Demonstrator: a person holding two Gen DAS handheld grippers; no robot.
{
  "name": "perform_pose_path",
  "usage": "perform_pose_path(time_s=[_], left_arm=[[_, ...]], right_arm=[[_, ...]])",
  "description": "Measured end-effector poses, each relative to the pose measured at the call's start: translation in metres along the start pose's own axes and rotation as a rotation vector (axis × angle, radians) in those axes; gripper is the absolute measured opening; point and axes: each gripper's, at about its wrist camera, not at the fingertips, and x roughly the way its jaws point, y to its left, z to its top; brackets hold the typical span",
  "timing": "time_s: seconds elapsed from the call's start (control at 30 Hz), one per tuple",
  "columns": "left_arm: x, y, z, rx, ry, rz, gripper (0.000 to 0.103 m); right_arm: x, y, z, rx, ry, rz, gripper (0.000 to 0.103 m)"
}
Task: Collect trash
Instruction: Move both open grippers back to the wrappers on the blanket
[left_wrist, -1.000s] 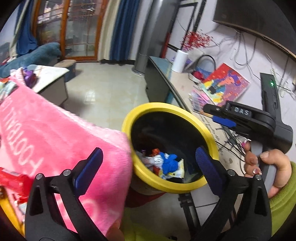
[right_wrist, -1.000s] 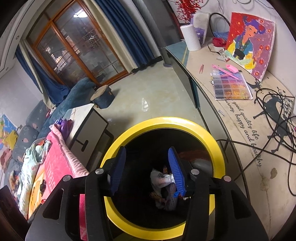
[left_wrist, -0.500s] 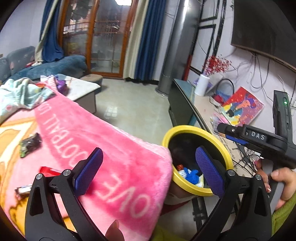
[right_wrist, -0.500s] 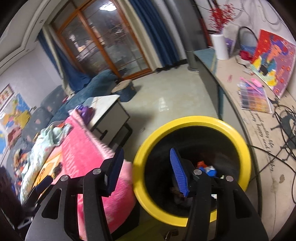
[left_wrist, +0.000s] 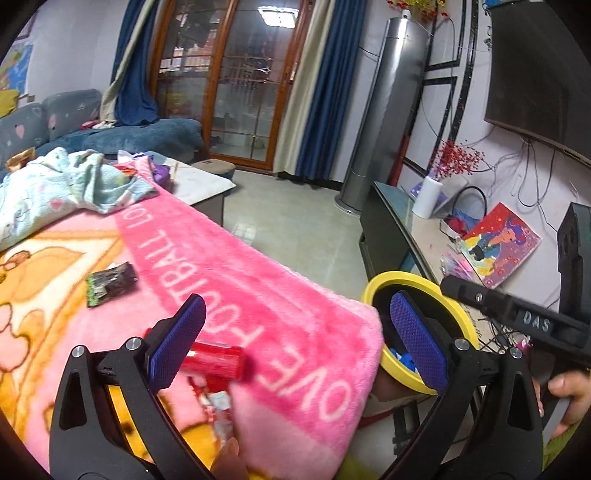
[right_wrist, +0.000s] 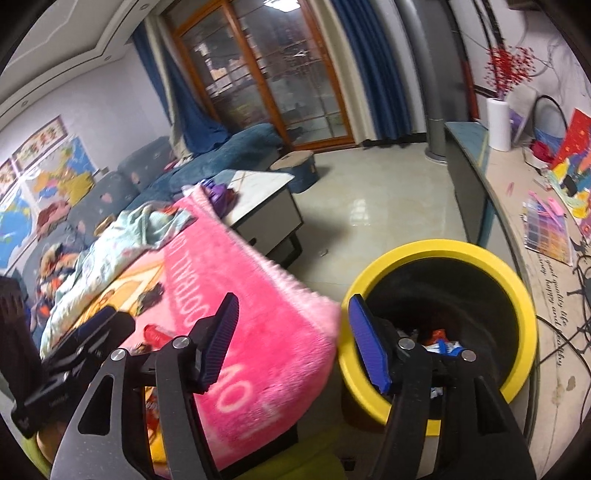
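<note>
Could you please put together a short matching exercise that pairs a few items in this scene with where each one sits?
Column 1:
1. red wrapper
2. dark snack packet
3. white paper roll
4. yellow-rimmed bin

Column 2:
A. on the long cabinet by the wall
B. beside the edge of the pink blanket, with trash inside
C. on the blanket, just ahead of the left gripper
D. farther out on the blanket, near the yellow cartoon print

Pairs: 1-C, 2-D, 3-A, 4-B
</note>
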Motion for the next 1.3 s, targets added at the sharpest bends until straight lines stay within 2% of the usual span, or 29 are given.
perform_pose_path(time_s=[0.37, 0.8, 1.07, 1.3], left_arm=[[-0.02, 0.041, 0.0, -0.062, -0.037, 0.06, 0.092], [-0.037, 0.092, -0.001, -0.148, -0.057, 0.138, 0.092], [-0.04, 0.132, -0.013, -0.201, 0.001, 0.211, 0.092], [-0.036, 0.159, -0.023, -0.224, 0.057, 0.244, 0.092]], right_arm=[[0.012, 0.049, -0.02, -0.134, 0.04, 0.066, 0.061], [0.023, 0.084, -0.038, -0.255, 0.085, 0.086, 0.061], [0.035, 0.101, -0.044, -0.291, 0.124, 0.097, 0.063], [0.047, 0.121, -0.055, -0.339, 0.161, 0.11, 0.063]])
